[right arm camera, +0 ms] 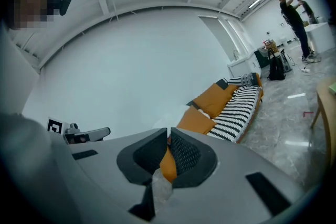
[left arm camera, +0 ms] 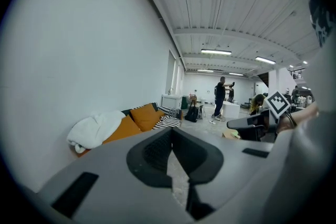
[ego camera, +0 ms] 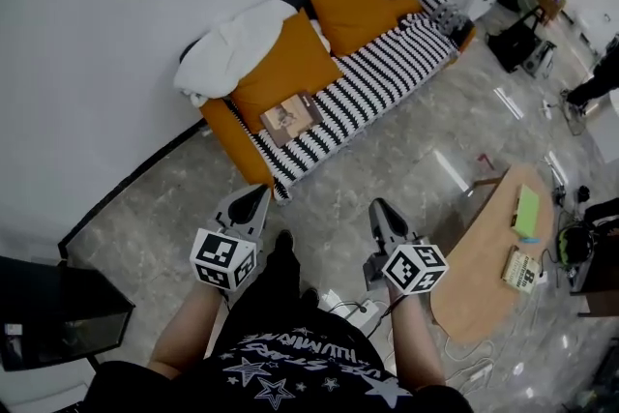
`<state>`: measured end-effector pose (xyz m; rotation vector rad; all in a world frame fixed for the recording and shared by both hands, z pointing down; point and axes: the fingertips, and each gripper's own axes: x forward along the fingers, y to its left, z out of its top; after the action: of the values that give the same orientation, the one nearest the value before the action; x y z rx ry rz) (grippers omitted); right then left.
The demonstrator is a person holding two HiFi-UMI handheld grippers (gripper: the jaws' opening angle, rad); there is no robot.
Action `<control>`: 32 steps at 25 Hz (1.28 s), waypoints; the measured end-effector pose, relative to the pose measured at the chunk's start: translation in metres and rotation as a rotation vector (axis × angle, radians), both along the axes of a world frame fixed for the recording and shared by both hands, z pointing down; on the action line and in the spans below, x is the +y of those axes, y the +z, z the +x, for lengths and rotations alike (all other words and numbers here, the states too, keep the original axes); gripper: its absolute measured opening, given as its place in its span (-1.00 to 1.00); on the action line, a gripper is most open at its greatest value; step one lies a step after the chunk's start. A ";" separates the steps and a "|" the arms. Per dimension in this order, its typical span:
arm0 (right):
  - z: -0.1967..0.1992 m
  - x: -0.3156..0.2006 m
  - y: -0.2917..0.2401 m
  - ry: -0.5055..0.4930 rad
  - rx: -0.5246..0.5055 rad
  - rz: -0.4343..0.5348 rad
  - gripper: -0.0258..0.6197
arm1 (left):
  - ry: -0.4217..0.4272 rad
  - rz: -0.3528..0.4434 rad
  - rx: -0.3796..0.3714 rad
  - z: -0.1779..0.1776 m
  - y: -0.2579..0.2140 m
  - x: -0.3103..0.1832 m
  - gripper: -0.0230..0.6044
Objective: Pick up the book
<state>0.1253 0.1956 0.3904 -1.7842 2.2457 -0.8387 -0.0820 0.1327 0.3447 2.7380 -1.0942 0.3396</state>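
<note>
The book (ego camera: pixel 289 117), brown-covered, lies flat on the striped seat of the orange sofa (ego camera: pixel 387 63), in front of an orange cushion (ego camera: pixel 285 63). Both grippers hang over the grey floor, well short of the sofa. My left gripper (ego camera: pixel 259 191) points towards the sofa's near left end, its jaws shut with nothing between them (left arm camera: pixel 171 129). My right gripper (ego camera: pixel 377 205) is level with it to the right, also shut and empty (right arm camera: pixel 168 131). The sofa (left arm camera: pixel 142 118) shows ahead in the left gripper view and in the right gripper view (right arm camera: pixel 236 107); I cannot make out the book there.
A white blanket (ego camera: pixel 227 53) is heaped on the sofa's left end. An oval wooden table (ego camera: pixel 484 276) with a green item (ego camera: pixel 526 211) stands at the right. A power strip with cables (ego camera: pixel 353 309) lies by my feet. A black box (ego camera: pixel 48 314) sits at the left. A person (left arm camera: pixel 221 96) stands far off.
</note>
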 end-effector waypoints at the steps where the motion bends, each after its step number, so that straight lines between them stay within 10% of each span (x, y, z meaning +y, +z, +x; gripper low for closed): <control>1: 0.002 -0.009 0.000 0.002 0.004 -0.002 -0.82 | 0.004 0.001 0.003 0.002 0.001 -0.009 -0.91; 32: -0.017 -0.233 -0.014 0.058 0.041 -0.029 -0.82 | 0.061 -0.019 0.038 -0.013 0.012 -0.247 -0.91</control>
<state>0.1083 -0.0375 0.3763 -1.8867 2.2054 -0.8350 -0.0945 -0.1141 0.3563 2.7542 -0.9943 0.3029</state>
